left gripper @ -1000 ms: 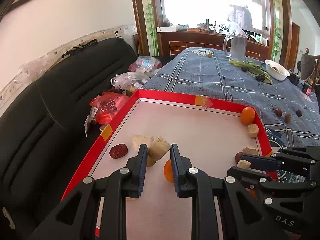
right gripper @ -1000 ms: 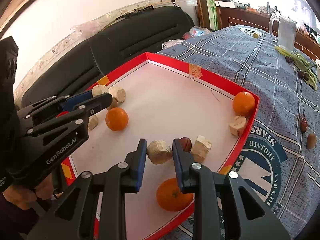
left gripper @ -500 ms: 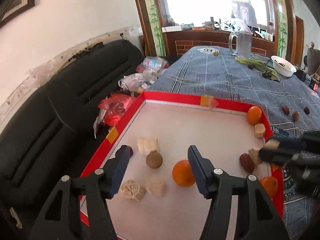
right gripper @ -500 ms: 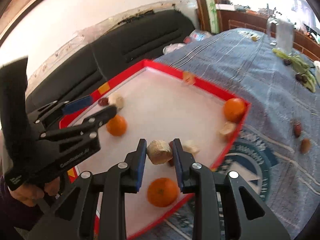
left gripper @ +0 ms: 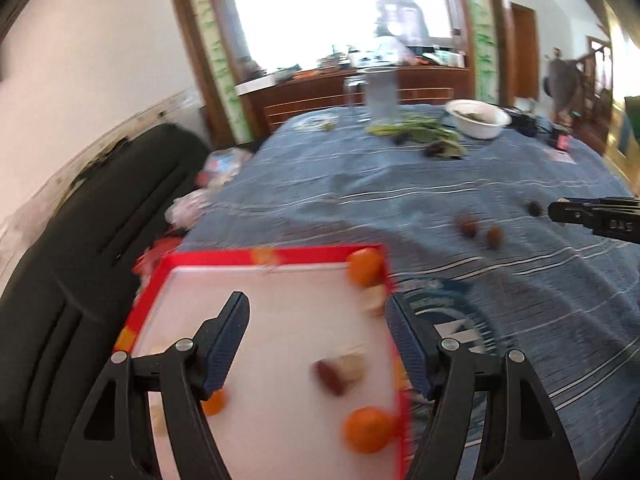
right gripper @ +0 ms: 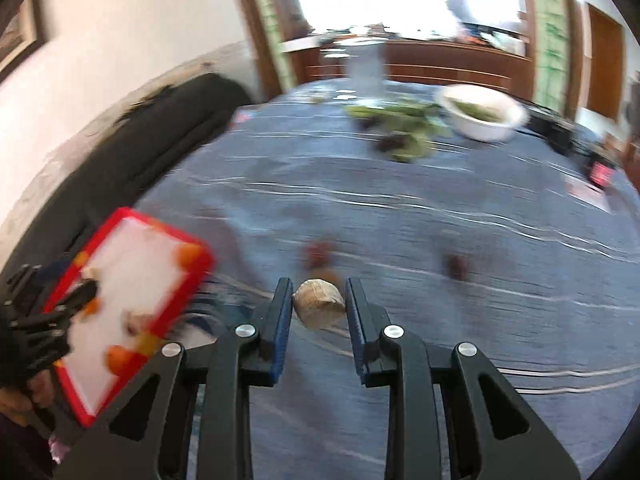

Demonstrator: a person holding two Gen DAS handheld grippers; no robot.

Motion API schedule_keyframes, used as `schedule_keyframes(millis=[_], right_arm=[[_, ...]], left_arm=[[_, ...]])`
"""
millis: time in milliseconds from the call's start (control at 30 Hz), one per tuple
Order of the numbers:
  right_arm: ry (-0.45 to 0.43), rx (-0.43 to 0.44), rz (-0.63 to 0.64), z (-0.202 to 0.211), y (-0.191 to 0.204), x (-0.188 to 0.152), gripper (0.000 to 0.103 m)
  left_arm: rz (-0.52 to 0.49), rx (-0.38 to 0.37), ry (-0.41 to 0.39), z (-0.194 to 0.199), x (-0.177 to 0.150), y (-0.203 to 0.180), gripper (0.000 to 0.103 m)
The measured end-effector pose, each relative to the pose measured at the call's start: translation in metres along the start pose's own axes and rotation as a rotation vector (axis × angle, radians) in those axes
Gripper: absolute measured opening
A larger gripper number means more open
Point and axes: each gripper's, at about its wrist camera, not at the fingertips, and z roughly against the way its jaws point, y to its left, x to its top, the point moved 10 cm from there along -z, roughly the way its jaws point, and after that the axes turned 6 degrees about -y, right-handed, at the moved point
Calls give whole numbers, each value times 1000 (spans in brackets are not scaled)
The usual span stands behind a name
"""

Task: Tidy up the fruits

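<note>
At the bottom of the right wrist view, the right gripper (right gripper: 319, 306) clamps a pale, rough lump (right gripper: 319, 309) between its blue pads, held above the blue striped tablecloth (right gripper: 440, 240). Left of it, in the lower left, sits the red-rimmed tray (right gripper: 200, 276) with blurred oranges inside. Low in the left wrist view, the left gripper (left gripper: 318, 320) stands wide and empty over that tray — an orange (left gripper: 367, 429) lies near its lower right rim, another orange (left gripper: 364, 266) in the far right corner. Further up — a white bowl (left gripper: 478, 119) and a glass jug (left gripper: 380, 96).
</note>
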Motion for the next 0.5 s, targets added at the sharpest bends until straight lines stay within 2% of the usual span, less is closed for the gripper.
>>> schedule_keyframes(millis=[133,233,500], right_arm=[[35,-96,-27,-2,-53,-10,28],[65,-116,-58,-10,-79,-15,28],[86,-101,-34,-36,-85,-2,28]], left_arm=[[-40,-66,5,-8,12,-41,72],[-51,-114,30,-17,18,-68,72],[-32,-163,107,-47,30,-101,72]])
